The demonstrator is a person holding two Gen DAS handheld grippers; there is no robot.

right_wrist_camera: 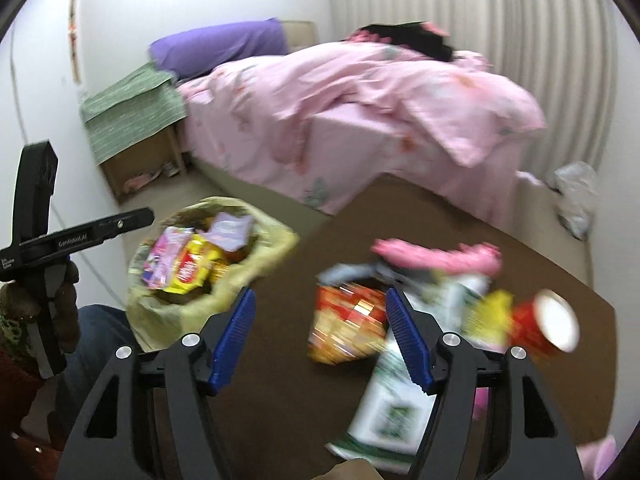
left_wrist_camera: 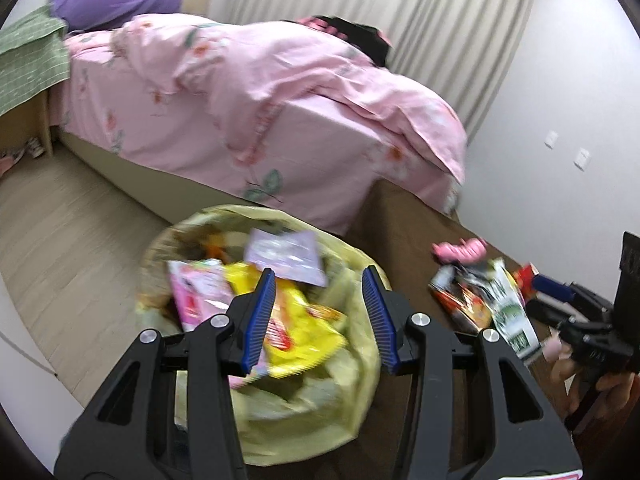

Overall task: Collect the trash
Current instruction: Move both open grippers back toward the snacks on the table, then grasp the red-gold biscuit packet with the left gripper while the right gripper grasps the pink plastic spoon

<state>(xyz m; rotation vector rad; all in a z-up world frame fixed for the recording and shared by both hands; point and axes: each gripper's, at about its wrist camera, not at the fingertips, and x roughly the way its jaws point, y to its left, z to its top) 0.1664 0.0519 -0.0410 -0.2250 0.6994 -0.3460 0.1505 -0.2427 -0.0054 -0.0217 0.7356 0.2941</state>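
The left claw (left_wrist_camera: 318,316) hangs with its blue-padded fingers spread apart and nothing between them, above the mouth of a yellow-green trash bag (left_wrist_camera: 352,364) that stands at the desk's left edge. Inside the bag lie a yellow snack packet (left_wrist_camera: 304,328), a pink wrapper (left_wrist_camera: 196,292) and a pale purple packet (left_wrist_camera: 286,256). The right claw (right_wrist_camera: 320,334) is also spread wide and empty, poised over the brown desk (right_wrist_camera: 264,408). Between and just beyond its fingers lies an orange-red snack bag (right_wrist_camera: 344,328); a white-and-green packet (right_wrist_camera: 392,404) lies under its right finger. Further right a red cup (right_wrist_camera: 548,326) lies tilted on its side, with a pink object (right_wrist_camera: 436,258) behind the pile. Beyond the desk stands a bed (left_wrist_camera: 248,92) under pink floral bedding.
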